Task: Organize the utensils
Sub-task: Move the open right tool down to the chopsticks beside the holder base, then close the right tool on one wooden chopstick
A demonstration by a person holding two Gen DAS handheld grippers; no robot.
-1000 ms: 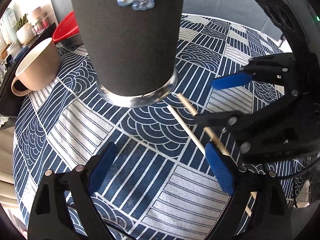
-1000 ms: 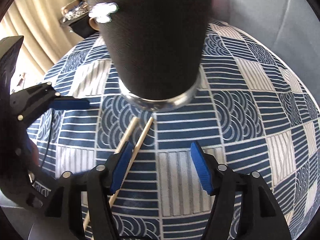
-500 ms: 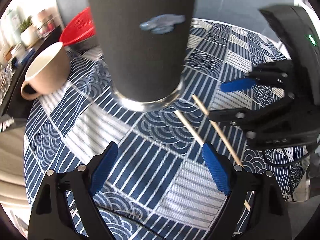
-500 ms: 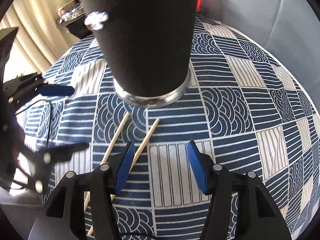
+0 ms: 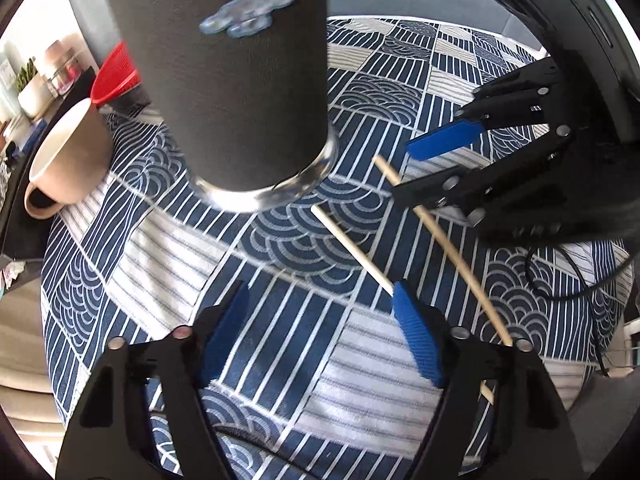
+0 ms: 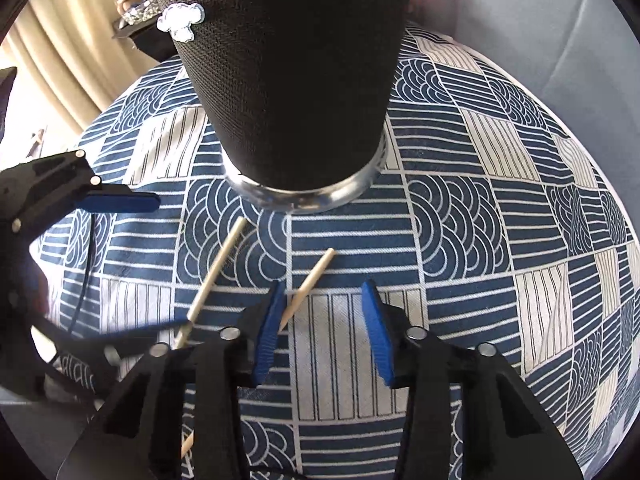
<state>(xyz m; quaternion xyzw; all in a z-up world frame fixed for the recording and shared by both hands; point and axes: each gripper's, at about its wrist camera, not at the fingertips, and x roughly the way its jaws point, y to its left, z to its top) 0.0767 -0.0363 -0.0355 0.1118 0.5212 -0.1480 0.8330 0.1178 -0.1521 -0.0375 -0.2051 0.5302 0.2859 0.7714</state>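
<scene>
Two wooden chopsticks lie on the blue patterned tablecloth in front of a tall black utensil holder point(image 5: 228, 80) with a cloud sticker and a silver base; the holder also shows in the right wrist view point(image 6: 288, 72). One chopstick point(image 5: 352, 250) runs under my left gripper's right finger; the other chopstick point(image 5: 444, 240) passes under the right gripper's lower finger. In the right wrist view the same two chopsticks point(image 6: 212, 276) point(image 6: 310, 282) lie just left of my right gripper point(image 6: 322, 336). My left gripper point(image 5: 320, 340) is open and empty. My right gripper is open and empty too.
A beige mug point(image 5: 64, 160) stands at the left of the holder, with a red bowl point(image 5: 116, 74) behind it. A shelf with jars and a plant point(image 5: 28, 84) is at far left. The round table's edge point(image 6: 560, 128) curves close at the right.
Both grippers have drawn back and up from the holder. The right gripper's fingers have narrowed somewhat. The chopsticks have stayed on the cloth.
</scene>
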